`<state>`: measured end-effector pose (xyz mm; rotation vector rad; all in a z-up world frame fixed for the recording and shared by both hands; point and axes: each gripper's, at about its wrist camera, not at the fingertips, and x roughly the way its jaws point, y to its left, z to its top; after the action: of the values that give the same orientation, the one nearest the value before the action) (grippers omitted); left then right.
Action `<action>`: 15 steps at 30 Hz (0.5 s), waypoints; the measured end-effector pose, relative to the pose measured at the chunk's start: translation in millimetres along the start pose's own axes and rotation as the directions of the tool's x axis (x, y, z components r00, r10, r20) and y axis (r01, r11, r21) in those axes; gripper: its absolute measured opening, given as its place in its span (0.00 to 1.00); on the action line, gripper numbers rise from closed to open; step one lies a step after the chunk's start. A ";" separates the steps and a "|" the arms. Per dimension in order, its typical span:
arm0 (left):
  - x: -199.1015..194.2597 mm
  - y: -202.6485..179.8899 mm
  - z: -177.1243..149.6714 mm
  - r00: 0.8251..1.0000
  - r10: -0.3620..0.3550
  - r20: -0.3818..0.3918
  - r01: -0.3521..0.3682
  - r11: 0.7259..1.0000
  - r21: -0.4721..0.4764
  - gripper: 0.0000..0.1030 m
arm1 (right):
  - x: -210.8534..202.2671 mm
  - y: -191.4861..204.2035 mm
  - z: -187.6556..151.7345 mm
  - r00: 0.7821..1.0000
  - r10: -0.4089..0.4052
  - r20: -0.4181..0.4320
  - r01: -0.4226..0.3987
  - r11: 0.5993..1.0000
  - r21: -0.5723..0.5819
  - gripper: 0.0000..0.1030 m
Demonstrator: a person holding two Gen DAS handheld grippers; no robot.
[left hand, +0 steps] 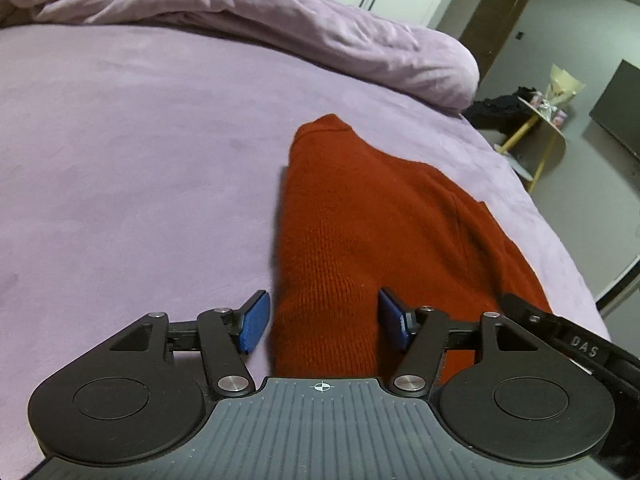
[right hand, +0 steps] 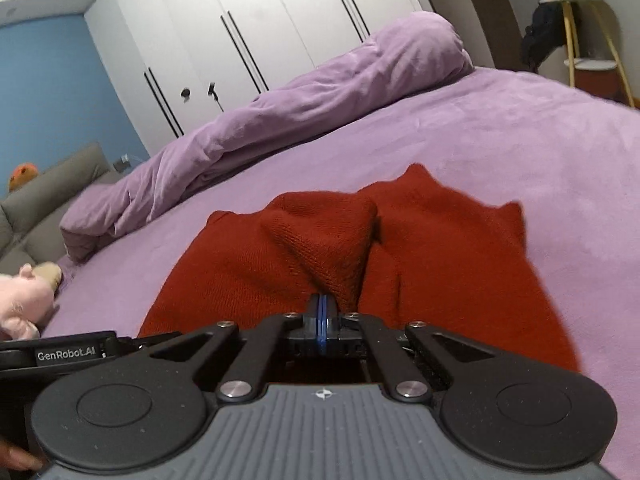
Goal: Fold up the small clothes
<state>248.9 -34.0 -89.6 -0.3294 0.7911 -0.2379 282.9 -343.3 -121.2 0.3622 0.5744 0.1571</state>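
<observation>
A red knit garment (left hand: 360, 208) lies on the purple bed sheet (left hand: 140, 160). In the left wrist view a raised fold of it runs up between the blue pads (left hand: 254, 322) of my left gripper (left hand: 324, 320), which is open; the pads stand just off the knit on either side. In the right wrist view the same garment (right hand: 440, 240) spreads ahead, and a peaked fold of it narrows down into my right gripper (right hand: 322, 308), whose pads are pressed together on the knit. The right gripper's body (left hand: 580, 344) shows at the left view's right edge.
A bunched purple duvet (right hand: 280, 112) lies along the far side of the bed. White wardrobe doors (right hand: 240, 20) stand behind it. A pink plush toy (right hand: 24, 304) rests at the left. A small side table (left hand: 544, 120) stands on the floor past the bed's edge.
</observation>
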 end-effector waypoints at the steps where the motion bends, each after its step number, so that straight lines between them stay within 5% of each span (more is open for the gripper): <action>1: -2.3 2.0 -0.2 1.000 -0.005 -0.005 0.005 1.000 -0.005 0.64 | -5.9 -2.1 -0.8 0.999 -0.041 -0.003 0.041 0.999 0.002 0.03; 5: -23.1 9.1 -2.5 1.000 -0.019 -0.021 0.017 0.997 -0.070 0.63 | -8.0 -29.4 10.9 0.988 0.090 -0.129 -0.065 0.981 0.185 0.07; 7: -38.9 7.4 -10.2 0.999 -0.028 -0.028 0.026 0.997 -0.072 0.60 | -2.7 -39.5 17.0 0.966 0.199 -0.166 -0.147 0.947 0.285 0.40; 8: -47.3 4.5 -16.1 0.999 -0.032 -0.033 0.030 0.998 -0.050 0.60 | -1.3 -41.9 19.9 0.958 0.230 -0.169 -0.168 0.933 0.318 0.45; 11: -63.4 -6.1 -35.6 0.998 -0.017 -0.052 0.019 0.999 0.043 0.60 | -2.5 -43.0 37.5 0.966 0.216 -0.145 -0.154 0.924 0.351 0.58; 13: -64.4 -10.7 -47.2 0.997 -0.019 -0.071 0.026 0.996 0.090 0.60 | -10.6 -37.8 42.4 0.985 0.130 -0.117 -0.095 0.959 0.267 0.69; 15: -56.2 -17.5 -52.3 0.996 0.012 -0.092 -0.001 0.993 0.116 0.60 | -3.1 -36.4 38.9 0.979 0.125 -0.163 -0.080 0.963 0.259 0.68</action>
<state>171.1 -42.1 -80.6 -0.2075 0.8660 -0.2933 303.6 -389.1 -103.1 0.6295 0.7561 0.2194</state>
